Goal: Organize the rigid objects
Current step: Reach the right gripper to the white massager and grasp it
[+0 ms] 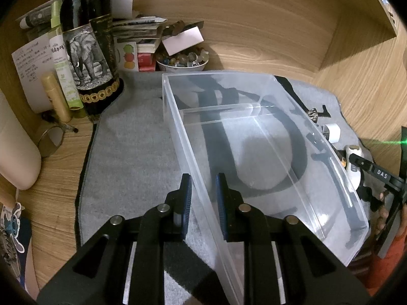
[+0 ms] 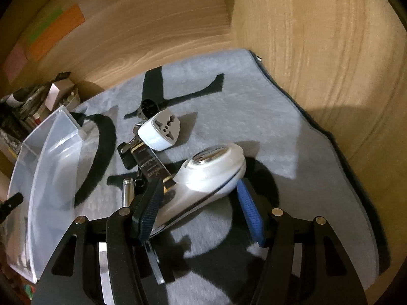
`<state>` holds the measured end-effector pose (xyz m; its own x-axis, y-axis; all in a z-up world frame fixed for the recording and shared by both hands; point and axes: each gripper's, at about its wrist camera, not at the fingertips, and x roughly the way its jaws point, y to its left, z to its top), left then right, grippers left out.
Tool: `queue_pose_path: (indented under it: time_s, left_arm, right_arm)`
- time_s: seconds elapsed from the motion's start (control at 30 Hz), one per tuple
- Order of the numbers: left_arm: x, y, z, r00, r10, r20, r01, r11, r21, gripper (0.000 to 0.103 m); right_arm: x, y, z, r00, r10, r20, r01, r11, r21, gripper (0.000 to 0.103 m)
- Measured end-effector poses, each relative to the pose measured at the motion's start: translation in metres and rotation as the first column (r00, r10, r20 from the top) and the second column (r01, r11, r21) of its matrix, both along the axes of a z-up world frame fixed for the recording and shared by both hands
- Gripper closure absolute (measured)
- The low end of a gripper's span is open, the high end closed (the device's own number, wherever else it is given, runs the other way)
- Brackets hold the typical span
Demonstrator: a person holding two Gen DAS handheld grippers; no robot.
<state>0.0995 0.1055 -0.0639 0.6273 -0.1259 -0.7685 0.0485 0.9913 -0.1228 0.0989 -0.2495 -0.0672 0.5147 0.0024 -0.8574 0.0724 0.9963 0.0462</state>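
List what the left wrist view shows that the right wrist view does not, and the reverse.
Left wrist only: the wine bottle with an elephant label, a bowl of marbles, a tape roll, and the left gripper with its fingers astride the bin's near wall.

Right wrist only: the travel adapter's socket face, a watch, and the right gripper open around a white handheld device.

Both: the clear plastic bin and grey mat.

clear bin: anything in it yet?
Empty. Through the clear bin only the grey mat shows; the travel adapter lies outside.
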Motion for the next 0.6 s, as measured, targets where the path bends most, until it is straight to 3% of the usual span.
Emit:
queue_pose_path:
  time_s: [0.17, 0.27, 0.43, 0.6]
  left_arm:
    - [0.000, 0.000, 0.000, 1.000, 0.006, 0.008, -0.006, 1.000, -0.001, 0.083]
    - [0.000, 0.001, 0.000, 1.000, 0.010, 0.011, -0.010, 1.000, -0.003, 0.083]
    - [0.001, -0.002, 0.000, 1.000, 0.015, 0.016, -0.016, 1.000, 0.013, 0.084]
    - [0.001, -0.001, 0.000, 1.000, 0.016, 0.014, -0.016, 1.000, 0.010, 0.084]
  right_arm:
    - [0.019, 0.002, -0.014, 0.997, 0.020, -0.072, -0.017, 0.999, 0.042, 0.045]
    - [0.023, 0.009, -0.015, 0.997, 0.045, -0.069, -0.045, 0.999, 0.008, 0.046]
    - [0.030, 0.011, -0.014, 0.997, 0.045, -0.063, -0.044, 0.999, 0.019, 0.064]
    - [0.033, 0.019, -0.009, 0.997, 0.068, -0.036, -0.069, 0.997, -0.027, 0.067]
